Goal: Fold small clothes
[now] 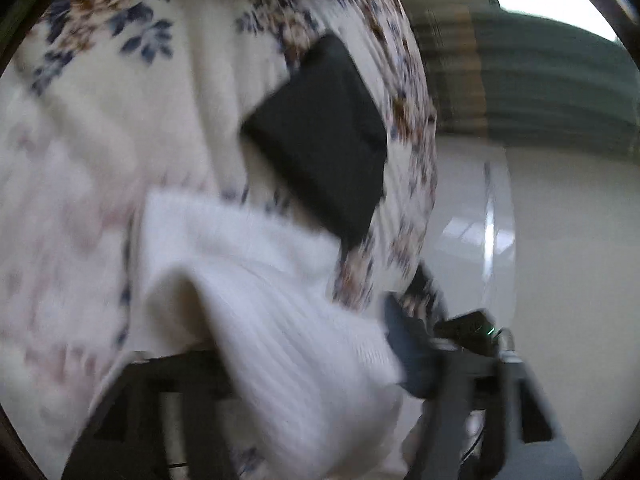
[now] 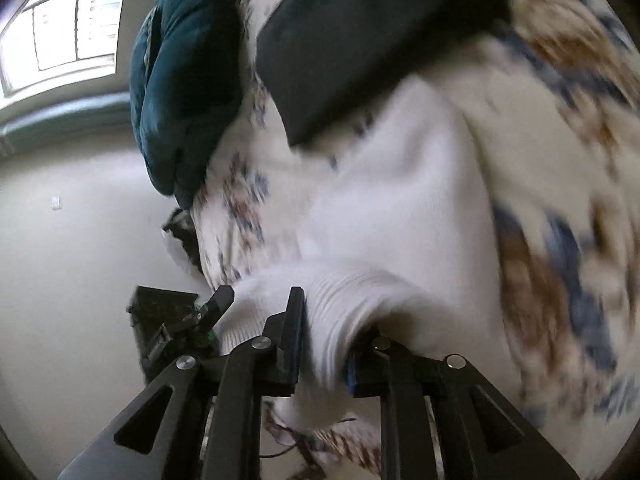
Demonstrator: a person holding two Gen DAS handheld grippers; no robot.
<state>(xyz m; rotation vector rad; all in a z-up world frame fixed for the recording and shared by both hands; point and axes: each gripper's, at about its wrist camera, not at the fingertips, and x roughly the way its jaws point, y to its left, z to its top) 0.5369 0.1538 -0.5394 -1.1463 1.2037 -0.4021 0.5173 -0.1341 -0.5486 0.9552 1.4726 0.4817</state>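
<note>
A white ribbed knit garment (image 1: 260, 280) lies partly lifted off the flowered bedsheet (image 1: 100, 100). Its edge drapes across my left gripper (image 1: 312, 380), whose jaws stand wide apart; the cloth hides the left finger's tip, and no pad visibly presses on it. In the right wrist view the same garment (image 2: 400, 200) runs down into my right gripper (image 2: 326, 344), shut on a bunched fold of it. A folded black garment (image 1: 320, 136) rests on the bed beyond, near the edge (image 2: 360, 40). Both views are blurred.
A dark teal cushion or blanket (image 2: 180, 80) lies at the head of the bed. The bed's edge drops to a pale glossy floor (image 1: 560, 240). The other gripper's black body (image 2: 172, 320) is close at the lower left. A bright window (image 2: 60, 20) is behind.
</note>
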